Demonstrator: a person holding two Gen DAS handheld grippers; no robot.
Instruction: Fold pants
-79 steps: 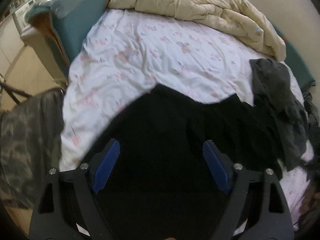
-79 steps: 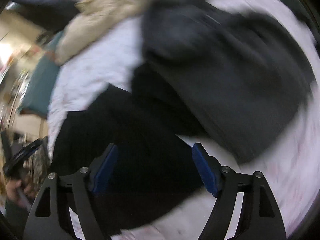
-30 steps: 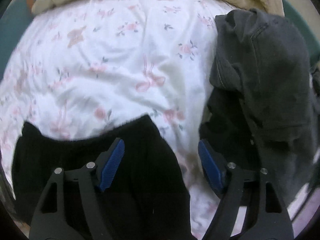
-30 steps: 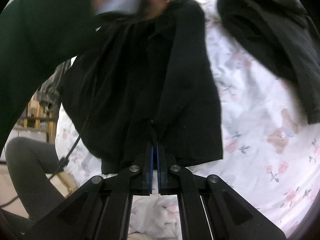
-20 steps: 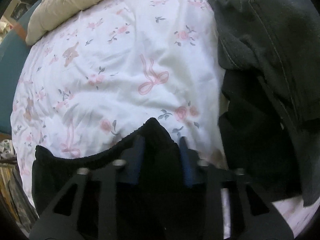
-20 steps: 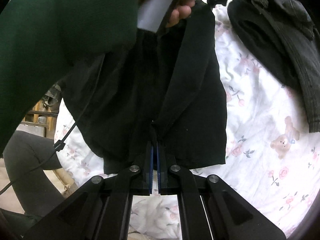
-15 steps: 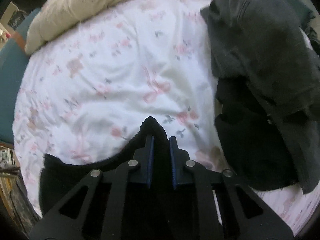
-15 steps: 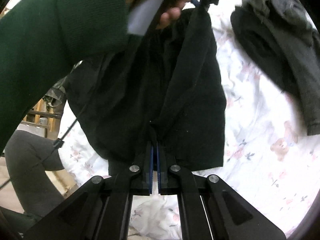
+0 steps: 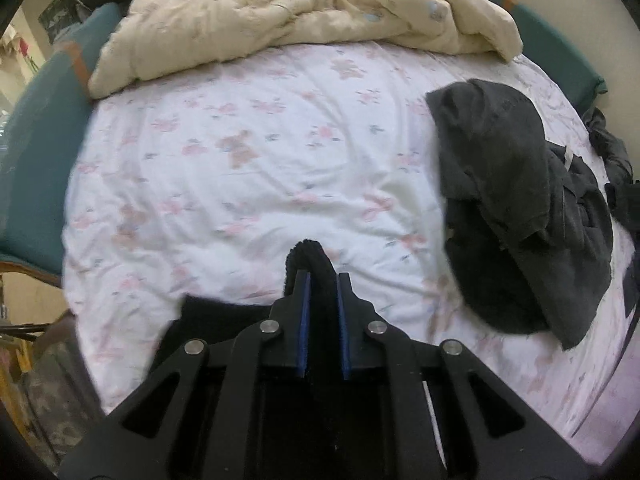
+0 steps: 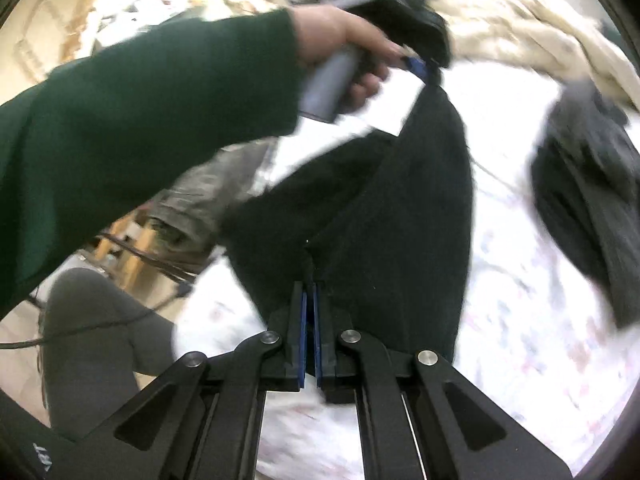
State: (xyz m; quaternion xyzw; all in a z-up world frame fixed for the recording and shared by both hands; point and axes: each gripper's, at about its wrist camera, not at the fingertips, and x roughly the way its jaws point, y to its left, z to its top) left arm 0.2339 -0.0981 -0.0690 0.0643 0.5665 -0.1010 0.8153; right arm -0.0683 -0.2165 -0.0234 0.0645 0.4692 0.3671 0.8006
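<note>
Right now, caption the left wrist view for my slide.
Left gripper pinching black pants above a floral sheet.

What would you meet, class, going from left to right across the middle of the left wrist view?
Teal bed edge → floral sheet → left gripper shut on the black pants → grey clothes pile.

A dark green knitted sleeve [image 10: 132,120] and what look like grey trousers [image 10: 92,336]; black tool [image 10: 310,292] with blue pads.
</note>
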